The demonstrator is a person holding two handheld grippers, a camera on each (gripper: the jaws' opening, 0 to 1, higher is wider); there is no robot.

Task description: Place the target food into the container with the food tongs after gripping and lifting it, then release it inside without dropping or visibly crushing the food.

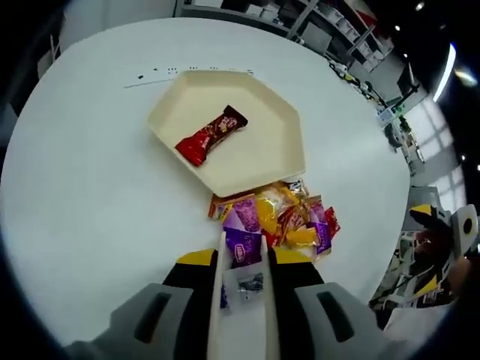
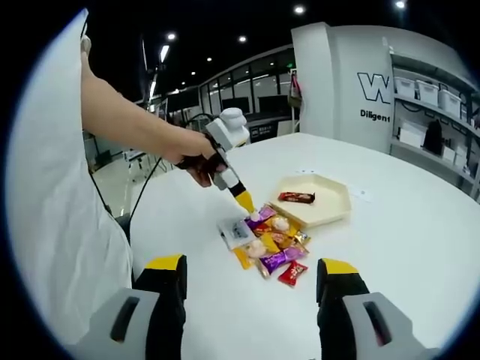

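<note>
A cream hexagonal shallow tray sits on the round white bench, holding one red-and-brown wrapped candy bar lying diagonally. Just near of it lies a loose pile of purple, yellow, orange and red wrapped sweets.

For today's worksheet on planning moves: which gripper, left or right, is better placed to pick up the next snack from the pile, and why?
Left. The left gripper holds the tongs right at the snack pile, beside the tray. The right gripper is open, empty and farther back.

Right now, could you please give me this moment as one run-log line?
left claw: shut on tongs | tongs: over snack pile | tray: one red bar | right claw: open, idle
</note>
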